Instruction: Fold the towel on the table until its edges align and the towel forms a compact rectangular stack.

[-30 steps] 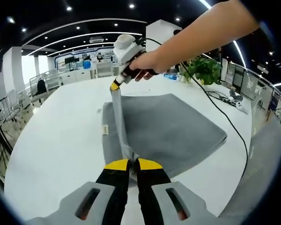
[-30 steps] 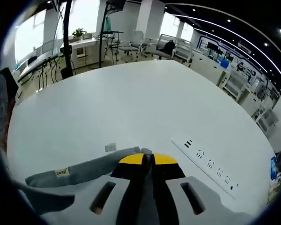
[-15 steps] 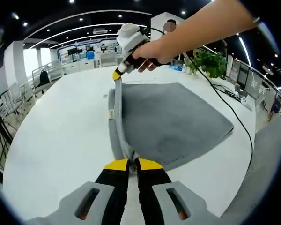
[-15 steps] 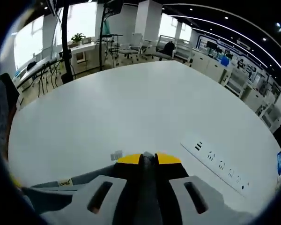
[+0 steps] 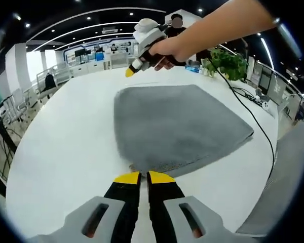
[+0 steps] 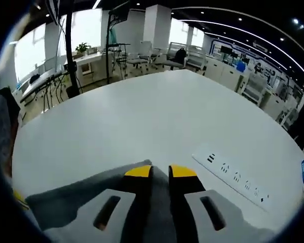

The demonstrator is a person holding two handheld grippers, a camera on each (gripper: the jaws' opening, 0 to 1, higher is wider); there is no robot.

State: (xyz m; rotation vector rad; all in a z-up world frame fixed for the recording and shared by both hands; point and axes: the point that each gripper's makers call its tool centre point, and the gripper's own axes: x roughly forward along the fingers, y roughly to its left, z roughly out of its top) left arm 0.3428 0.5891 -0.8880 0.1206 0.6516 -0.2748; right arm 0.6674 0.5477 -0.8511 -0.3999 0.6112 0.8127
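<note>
The grey towel (image 5: 177,126) lies flat in a folded layer on the white table (image 5: 66,147). My left gripper (image 5: 143,177) sits at its near edge with its jaws nearly together on the towel's corner. In the left gripper view a hand holds my right gripper (image 5: 129,72) raised above the towel's far left corner, clear of the cloth. In the right gripper view that gripper (image 6: 160,172) is open with a plain gap between its yellow tips. The towel (image 6: 66,202) lies below and behind them.
A white power strip (image 6: 233,177) lies on the table to the right of the right gripper. A black cable (image 5: 245,126) runs across the table past the towel's right side, near a potted plant (image 5: 228,63). Office chairs and desks stand beyond the table.
The raised strip of towel stretched between the two grippers has dropped flat. The right gripper has opened, let go of its corner and lifted away.
</note>
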